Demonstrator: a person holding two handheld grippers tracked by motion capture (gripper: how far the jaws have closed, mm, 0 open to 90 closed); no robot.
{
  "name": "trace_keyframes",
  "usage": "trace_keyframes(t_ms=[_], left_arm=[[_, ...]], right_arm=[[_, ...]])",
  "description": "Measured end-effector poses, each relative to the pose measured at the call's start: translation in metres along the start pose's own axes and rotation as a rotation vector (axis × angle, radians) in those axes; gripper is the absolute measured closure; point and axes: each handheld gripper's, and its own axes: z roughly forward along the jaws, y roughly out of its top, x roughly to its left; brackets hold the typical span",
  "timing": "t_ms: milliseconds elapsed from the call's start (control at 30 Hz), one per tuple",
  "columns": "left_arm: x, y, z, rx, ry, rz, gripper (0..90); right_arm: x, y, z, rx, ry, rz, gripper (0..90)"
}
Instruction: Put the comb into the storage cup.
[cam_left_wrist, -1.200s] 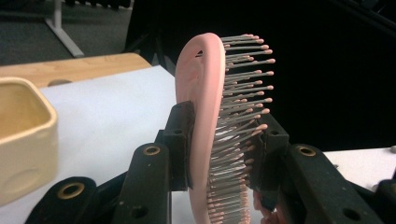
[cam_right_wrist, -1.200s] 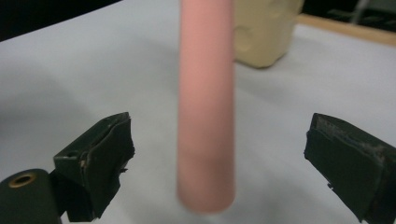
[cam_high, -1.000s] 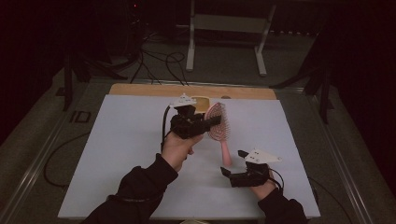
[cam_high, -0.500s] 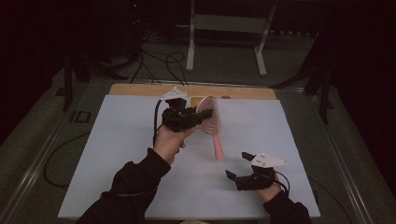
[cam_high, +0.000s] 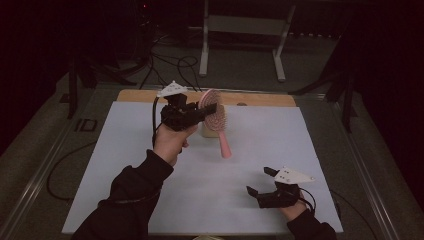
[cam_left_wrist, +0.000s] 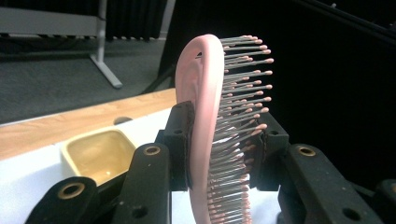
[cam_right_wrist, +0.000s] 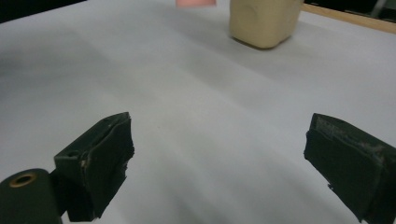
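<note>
Movement since the earlier frames: the left hand-held gripper (cam_high: 202, 111) had carried the pink hairbrush (cam_high: 218, 125) up off the white worktop (cam_high: 125, 165) and toward the far edge; the right hand-held gripper (cam_high: 260, 181) had drawn back to the near right.

Item 1, pink hairbrush: pinched at the head between the left hand-held gripper's jaws, one pad on the smooth back, the other against the bristle tips, seen close in the left gripper view (cam_left_wrist: 205, 135). Handle hung down below the jaws, clear of the worktop.

Item 2, cream dish (cam_high: 207, 131): small, square, stood directly beneath and just behind the left hand-held gripper; open top faced up (cam_left_wrist: 98, 154).

Item 3, right hand-held gripper: jaws spread, nothing between them, low over bare worktop, well apart from the brush.

Handling note (judgement): the brush seemed bound for the dish. Bristles yield under a pad, so the pinch should stay firm; lower the handle slowly, centred over the dish, and release only once it rests.
</note>
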Motion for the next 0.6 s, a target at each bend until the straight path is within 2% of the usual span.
trace_keyframes(t_ms=[367, 600], left_arm=[[0.008, 0.016, -0.006, -0.021, 0.038, 0.016, 66.2], [0.014, 0.024, -0.005, -0.029, 0.052, 0.022, 66.2]], right_arm=[[-0.002, -0.009, -0.014, -0.012, -0.033, 0.012, 7.3], [-0.004, -0.013, -0.021, -0.025, -0.034, 0.024, 7.3]])
